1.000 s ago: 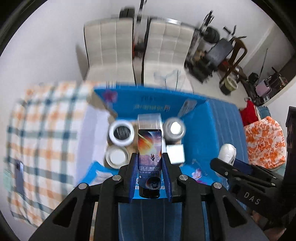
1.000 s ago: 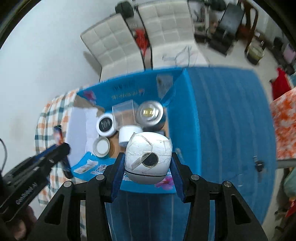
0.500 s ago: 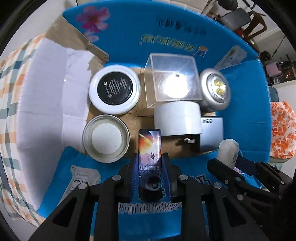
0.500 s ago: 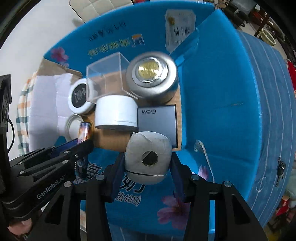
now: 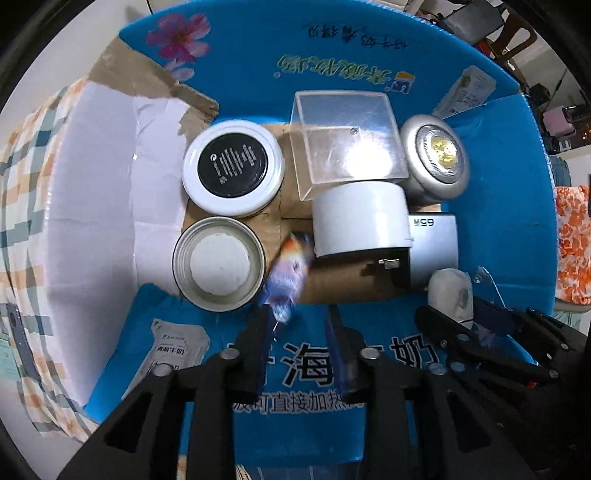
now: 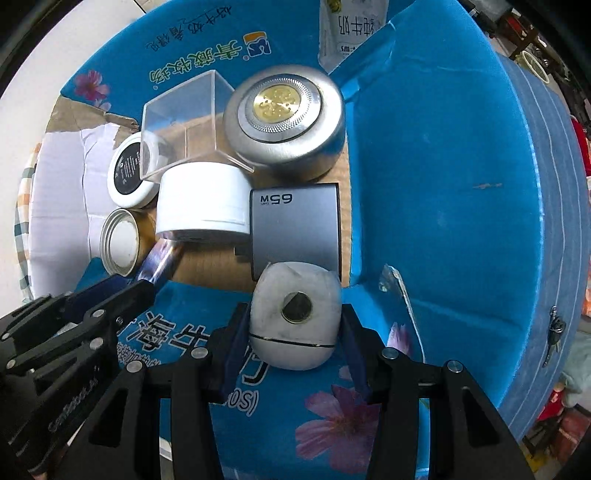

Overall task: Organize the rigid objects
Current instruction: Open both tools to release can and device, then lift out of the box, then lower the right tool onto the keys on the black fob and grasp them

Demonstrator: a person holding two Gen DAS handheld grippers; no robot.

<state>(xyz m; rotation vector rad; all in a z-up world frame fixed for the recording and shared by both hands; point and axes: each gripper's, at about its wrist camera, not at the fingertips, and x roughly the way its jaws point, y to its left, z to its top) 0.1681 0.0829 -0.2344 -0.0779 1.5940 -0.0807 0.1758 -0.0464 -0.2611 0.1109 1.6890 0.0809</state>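
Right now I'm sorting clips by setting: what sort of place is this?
Probably a lived-in room at home, not a lab. A blue printed cardboard milk carton serves as the bin, on a checked orange-and-teal cloth, with an orange floral cushion and household clutter behind.

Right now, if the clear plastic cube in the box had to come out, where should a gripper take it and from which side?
From above, straight down, on the clear cube's two flat upright walls near the top. It stands upright but is crowded: the white tub and the silver puck light press close, so the freer sides, toward the black-lidded jar and the box wall, look best.
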